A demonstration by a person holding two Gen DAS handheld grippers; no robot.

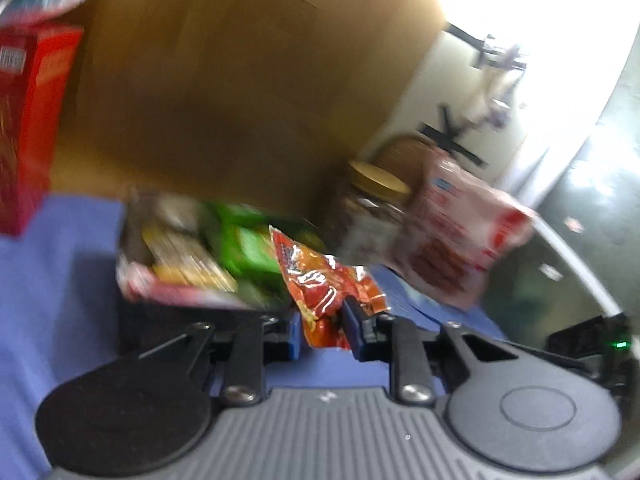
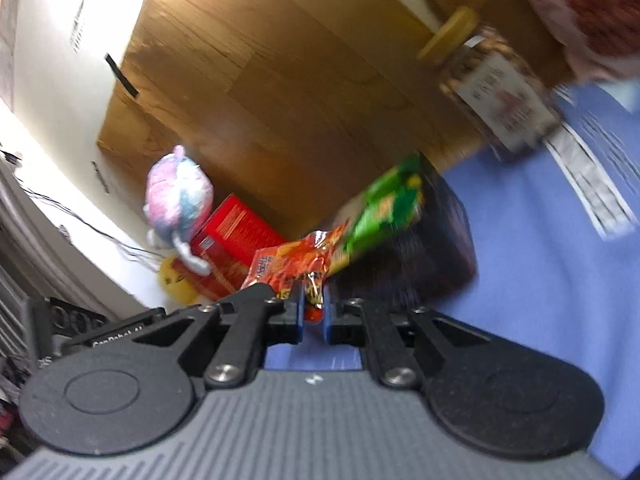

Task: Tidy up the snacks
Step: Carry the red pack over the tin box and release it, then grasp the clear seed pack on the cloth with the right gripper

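Crinkly orange-red foil snack packet (image 1: 320,280) pinched by both left gripper (image 1: 322,330) and right gripper (image 2: 312,312); black bin (image 2: 440,248) part-filled; jar (image 1: 368,208), red box (image 1: 32,120) left.

Left claw (image 1: 320,328): black linkages, silver screws, blue pads, grey ribbed body; right claw (image 2: 312,314) alike.

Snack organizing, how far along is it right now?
Partly done. The dark bin on the blue cloth already holds a green packet and a yellow-and-pink packet. In hand: both the left gripper and the right gripper are shut on the crinkly orange-red snack bag. Left outside the bin: the gold-lidded glass jar, the white-and-red pouch and the red carton.
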